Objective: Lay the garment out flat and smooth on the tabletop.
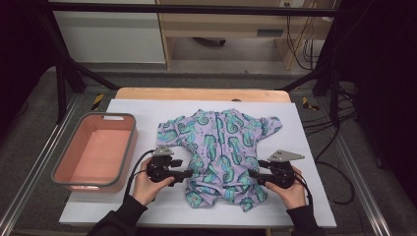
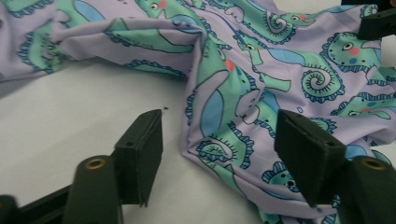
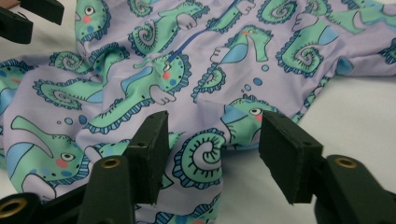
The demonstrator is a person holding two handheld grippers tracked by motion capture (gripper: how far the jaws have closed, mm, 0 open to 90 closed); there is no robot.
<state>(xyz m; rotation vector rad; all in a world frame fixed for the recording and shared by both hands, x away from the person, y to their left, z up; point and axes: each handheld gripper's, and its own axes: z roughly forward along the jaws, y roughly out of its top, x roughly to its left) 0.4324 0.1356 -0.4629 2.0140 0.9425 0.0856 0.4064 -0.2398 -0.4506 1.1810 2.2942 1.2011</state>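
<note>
A lilac baby suit (image 1: 219, 147) printed with green seahorses lies spread flat on the white sheet (image 1: 310, 142), neck end away from me. My left gripper (image 1: 189, 174) sits low at the suit's left lower edge. In the left gripper view its open jaws (image 2: 219, 135) straddle that cloth edge (image 2: 224, 107) without pinching it. My right gripper (image 1: 253, 173) sits at the right lower edge. In the right gripper view it is open (image 3: 215, 135), with the printed cloth (image 3: 201, 154) lying loose between the pads. Each gripper view shows the other gripper's jaw tips in a far corner.
A pink bin with a grey rim (image 1: 105, 117) stands to the left of the suit, on the sheet's left edge. The wooden table edge (image 1: 196, 93) shows behind the sheet. Black frame posts and cables stand at both sides beyond the table.
</note>
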